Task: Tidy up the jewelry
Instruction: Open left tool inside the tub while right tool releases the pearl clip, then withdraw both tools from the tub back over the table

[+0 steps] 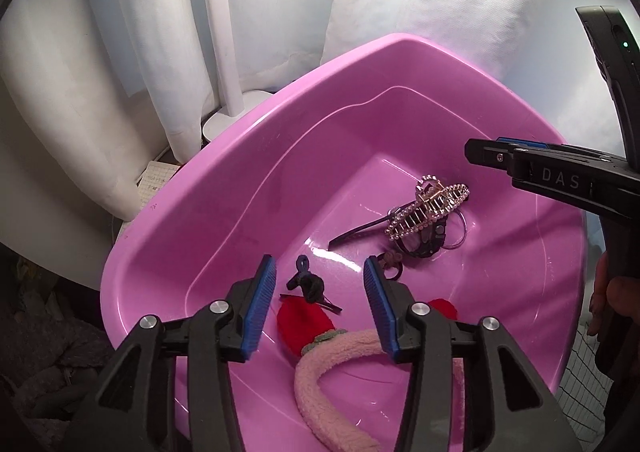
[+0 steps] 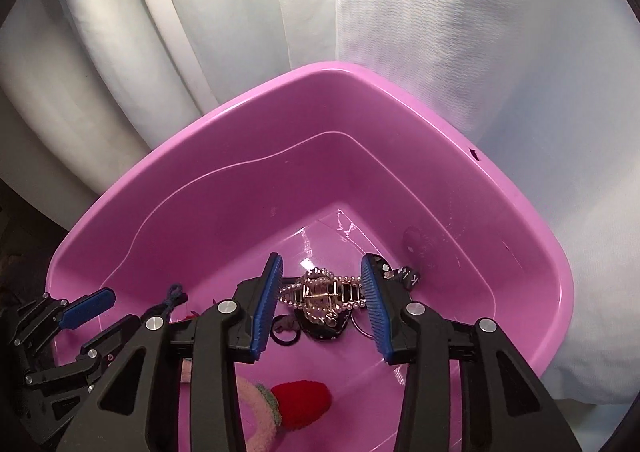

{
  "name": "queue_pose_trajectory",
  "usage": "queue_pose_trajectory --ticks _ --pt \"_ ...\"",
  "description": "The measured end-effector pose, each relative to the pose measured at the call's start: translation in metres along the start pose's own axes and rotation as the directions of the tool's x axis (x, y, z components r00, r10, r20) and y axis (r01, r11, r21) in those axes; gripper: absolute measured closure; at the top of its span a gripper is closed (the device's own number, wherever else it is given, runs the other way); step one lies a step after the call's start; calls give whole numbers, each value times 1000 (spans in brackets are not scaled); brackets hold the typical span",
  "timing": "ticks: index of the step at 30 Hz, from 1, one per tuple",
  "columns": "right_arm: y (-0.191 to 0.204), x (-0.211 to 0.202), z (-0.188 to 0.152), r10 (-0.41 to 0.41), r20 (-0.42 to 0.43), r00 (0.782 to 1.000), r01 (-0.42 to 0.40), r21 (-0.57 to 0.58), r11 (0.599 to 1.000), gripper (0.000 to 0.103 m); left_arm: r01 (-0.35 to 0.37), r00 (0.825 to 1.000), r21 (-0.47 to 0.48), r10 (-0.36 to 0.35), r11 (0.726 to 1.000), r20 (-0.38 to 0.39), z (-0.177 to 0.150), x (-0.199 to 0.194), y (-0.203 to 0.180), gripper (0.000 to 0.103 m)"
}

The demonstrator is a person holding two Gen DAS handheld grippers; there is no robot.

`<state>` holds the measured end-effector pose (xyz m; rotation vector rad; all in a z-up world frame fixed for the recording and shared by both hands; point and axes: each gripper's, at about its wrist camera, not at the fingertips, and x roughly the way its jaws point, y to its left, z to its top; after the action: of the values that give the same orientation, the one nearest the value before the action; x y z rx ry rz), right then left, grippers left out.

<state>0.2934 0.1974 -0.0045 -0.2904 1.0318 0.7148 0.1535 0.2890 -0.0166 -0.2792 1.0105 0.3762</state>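
A pink plastic tub (image 1: 240, 155) (image 2: 224, 187) holds hair accessories. A gold pearl-studded claw clip (image 1: 428, 207) (image 2: 324, 292) lies on a dark patterned headband (image 1: 360, 232). A dark blue hair tie (image 1: 306, 280) (image 2: 172, 298) lies near a fuzzy pink headband (image 1: 320, 384) (image 2: 256, 424) with red plush strawberries (image 1: 300, 326) (image 2: 304, 404). My left gripper (image 1: 320, 294) is open and empty above the hair tie. My right gripper (image 2: 322, 294) is open and empty, its pads on either side of the claw clip, above it; it also shows in the left wrist view (image 1: 492, 153).
White curtains (image 1: 160, 31) (image 2: 440, 31) hang behind the tub. A white lamp base (image 1: 228, 119) and a notebook (image 1: 154, 179) lie beyond the tub's left rim. A small black ring (image 2: 286, 338) lies on the tub floor.
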Motion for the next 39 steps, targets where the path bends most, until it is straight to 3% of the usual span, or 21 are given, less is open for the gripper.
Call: queue_pose_trajectory --ticks 1,3,5,17,21,23,28,31,35,39 --pt "0 -1 0 -4 1 1000 4 0 1000 62 1 1000 -5 -1 1000 13 0 -2 1 35" --pt "0 -2 -1 -6 0 1000 6 4 1000 60 -8 1000 -2 8 1000 26 -1 -6 2 32" --pt "-1 -3 -3 -3 -2 1000 3 11 1000 58 -8 999 0 8 1000 32 -1 -8 3 21" --pt "-5 -29 -20 10 70 998 -14 57 998 49 -31 996 29 29 999 89 -10 -32 0 12" --pt "-7 -52 -31 20 118 993 -31 87 996 49 15 994 21 -17 1000 109 -13 -44 1 9" --pt "-9 -65 -40 21 150 988 -38 111 993 44 24 993 15 -25 1000 119 -15 -49 1 8" --pt "-17 -101 -70 8 231 973 -49 173 984 33 8 985 47 -16 999 173 -20 -64 -7 6" --pt "-22 -122 -94 -20 261 965 -36 211 977 31 13 979 78 -28 997 200 -23 -74 -16 6" --pt "-38 -148 -136 -81 293 953 -9 293 956 29 31 966 144 -66 989 251 -31 -88 -32 6" --pt "-61 -169 -187 -179 287 941 55 394 918 28 80 941 241 -153 967 303 -42 -105 -55 6"
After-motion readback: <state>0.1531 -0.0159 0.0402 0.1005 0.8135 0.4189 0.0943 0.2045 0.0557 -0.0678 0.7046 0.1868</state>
